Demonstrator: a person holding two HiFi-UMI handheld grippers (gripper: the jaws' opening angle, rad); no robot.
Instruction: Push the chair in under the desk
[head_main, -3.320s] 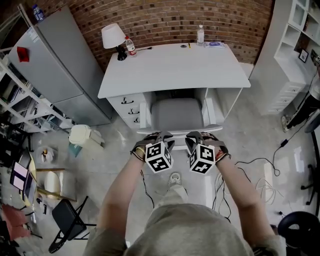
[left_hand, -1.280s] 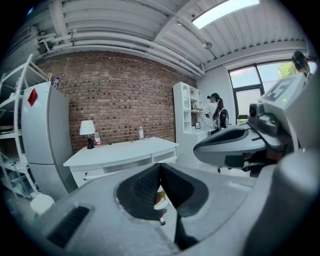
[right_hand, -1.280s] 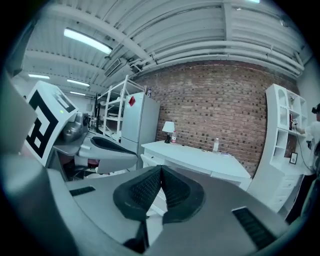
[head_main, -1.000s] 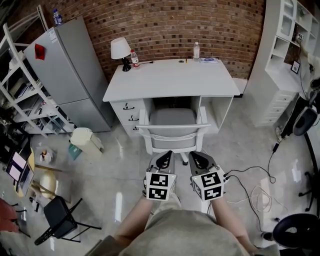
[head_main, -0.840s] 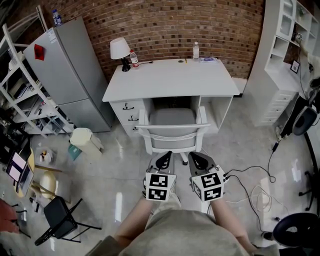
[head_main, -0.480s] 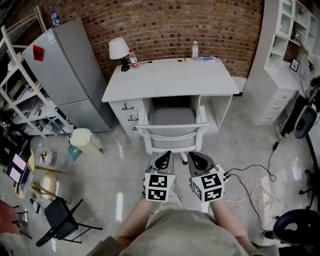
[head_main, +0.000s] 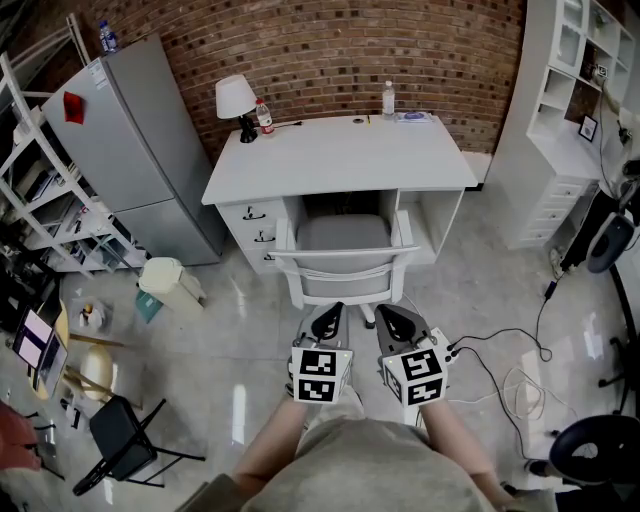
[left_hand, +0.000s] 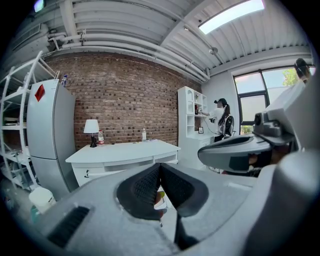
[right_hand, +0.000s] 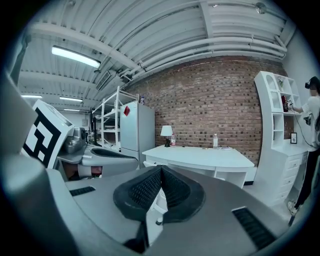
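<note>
Far left in the head view, a metal rack (head_main: 30, 190) is running out of frame, its contents too cluttered to itemise. A fridge (head_main: 130, 140) is standing next to it against the brick wall, with a pale bin (head_main: 165, 280) on the floor in front.

The desk (head_main: 340, 155) is standing centre, against the wall, carrying a lamp (head_main: 233, 98) and two bottles (head_main: 388, 98) along its rear edge. The chair (head_main: 345, 262) is sitting in the kneehole. Its seat is lying under the desktop, while its back rail and arms are projecting just past the front edge. Its base is being hidden almost wholly by the seat and the grippers.

The left gripper (head_main: 332, 310) is hanging low before the chair back, apart from it. Its pads (left_hand: 145, 185) are pressing together tip to tip and gripping nothing. They are blocking the chair from that gripper's view, and only a sliver is showing through the gap beneath them, too small to name. The right gripper (head_main: 388, 316) is hanging beside it, also clear of the chair. Its pads (right_hand: 147, 190) are likewise meeting, with nothing held.

Right of the grippers, cables (head_main: 500, 360) are trailing over the floor. White shelving (head_main: 575, 120) is being cut off by the frame edge. A dark round object (head_main: 595, 455) at lower right is lying partly out of frame and is not identifiable. A person (left_hand: 222, 117) is standing at the shelving.
</note>
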